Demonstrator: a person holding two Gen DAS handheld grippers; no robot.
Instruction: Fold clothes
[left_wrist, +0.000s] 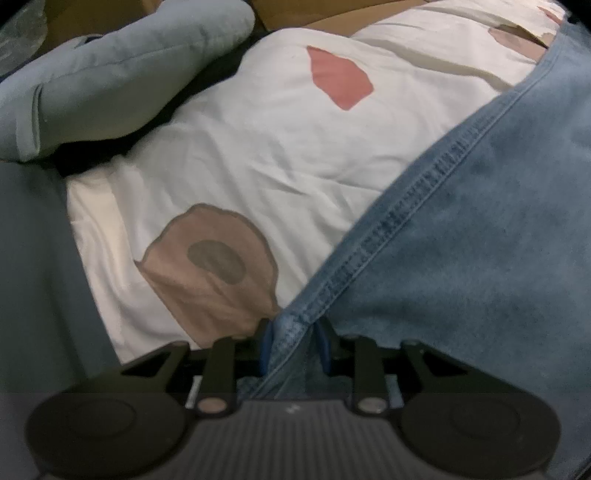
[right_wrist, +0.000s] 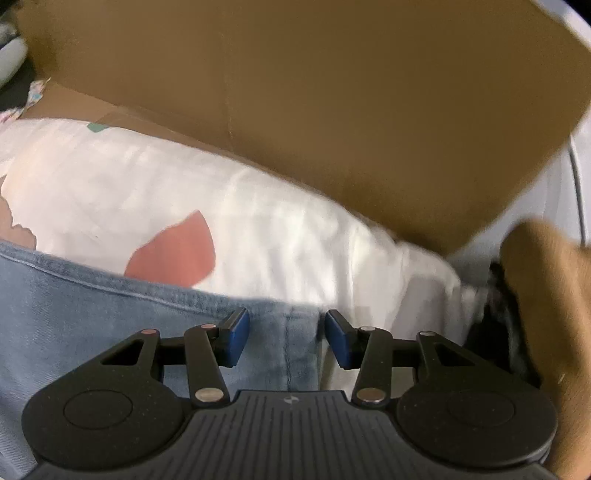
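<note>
- Behind the jeans (right_wrist: 92, 314), a cardboard box (right_wrist: 351, 110) rises close against the far edge of the white patterned sheet (left_wrist: 277, 147), and a folded pale-blue garment (left_wrist: 110, 81) lies at the sheet's far left.
- Spread on the sheet, the jeans show a stitched seam running diagonally from near the left gripper (left_wrist: 293, 343) up to the right.
- Left jaws are clamped on that seam's bunched end.
- Right gripper (right_wrist: 286, 338) hovers over denim, jaws apart, gripping nothing.
</note>
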